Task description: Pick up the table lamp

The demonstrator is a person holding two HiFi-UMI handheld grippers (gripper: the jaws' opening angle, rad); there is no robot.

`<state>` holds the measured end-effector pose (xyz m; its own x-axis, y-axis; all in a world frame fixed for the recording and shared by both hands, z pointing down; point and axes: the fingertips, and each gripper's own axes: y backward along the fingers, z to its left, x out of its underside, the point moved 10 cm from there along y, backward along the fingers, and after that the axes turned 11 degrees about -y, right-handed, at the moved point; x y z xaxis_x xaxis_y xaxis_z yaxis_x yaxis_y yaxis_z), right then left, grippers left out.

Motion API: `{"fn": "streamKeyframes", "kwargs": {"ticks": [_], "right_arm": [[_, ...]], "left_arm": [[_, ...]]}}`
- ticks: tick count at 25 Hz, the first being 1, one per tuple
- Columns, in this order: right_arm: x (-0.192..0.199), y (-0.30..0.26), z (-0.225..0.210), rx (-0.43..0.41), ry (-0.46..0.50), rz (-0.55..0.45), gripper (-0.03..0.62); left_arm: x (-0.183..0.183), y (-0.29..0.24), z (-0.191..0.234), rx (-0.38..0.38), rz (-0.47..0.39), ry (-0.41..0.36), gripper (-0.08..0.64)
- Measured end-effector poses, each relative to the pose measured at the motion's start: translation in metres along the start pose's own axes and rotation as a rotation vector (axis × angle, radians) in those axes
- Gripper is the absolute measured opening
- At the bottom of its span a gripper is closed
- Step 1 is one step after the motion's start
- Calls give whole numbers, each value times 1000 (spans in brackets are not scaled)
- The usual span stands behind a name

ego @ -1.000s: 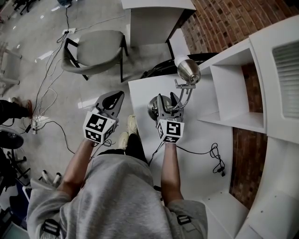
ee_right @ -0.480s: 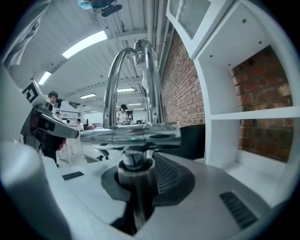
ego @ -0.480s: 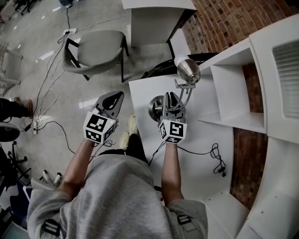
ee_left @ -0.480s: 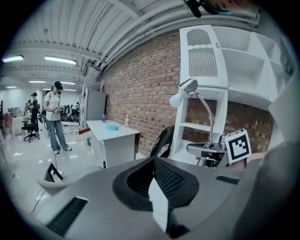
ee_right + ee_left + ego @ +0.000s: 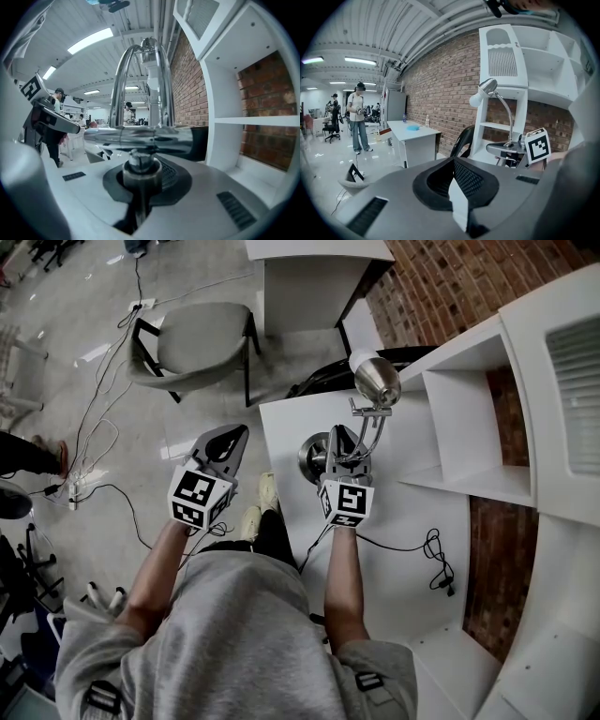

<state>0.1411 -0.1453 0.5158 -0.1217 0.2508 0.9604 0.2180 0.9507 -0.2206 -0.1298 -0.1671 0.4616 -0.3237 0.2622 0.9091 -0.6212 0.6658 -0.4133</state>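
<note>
The chrome table lamp [image 5: 378, 381] stands on the white table [image 5: 412, 521], its round base [image 5: 312, 456] near the table's left edge and its curved neck rising to the shade. My right gripper [image 5: 343, 441] sits over the base, its jaws closing, with the lamp's short upright post [image 5: 139, 165] pinched between them; the base disc [image 5: 140, 138] lies just beyond. My left gripper [image 5: 229, 437] hovers left of the table over the floor, shut, with nothing in it. From the left gripper [image 5: 458, 190] view the lamp [image 5: 486, 90] stands to the right.
A white shelf unit [image 5: 473, 418] borders the table on the right. The lamp's black cable [image 5: 433, 564] trails across the table. A grey chair [image 5: 197, 338] and a white desk [image 5: 314, 277] stand beyond, and a person [image 5: 357, 117] stands far off.
The right gripper's jaws have narrowed from wide open to closed around the lamp's post. Both hands stayed where they were.
</note>
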Motion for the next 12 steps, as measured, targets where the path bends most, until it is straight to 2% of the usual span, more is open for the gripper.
{"fn": "streamKeyframes", "kwargs": {"ticks": [12], "right_arm": [[-2,-1,3,-30,65,25,21]], "left_arm": [[2,6,1,-9,10,-11,3]]}}
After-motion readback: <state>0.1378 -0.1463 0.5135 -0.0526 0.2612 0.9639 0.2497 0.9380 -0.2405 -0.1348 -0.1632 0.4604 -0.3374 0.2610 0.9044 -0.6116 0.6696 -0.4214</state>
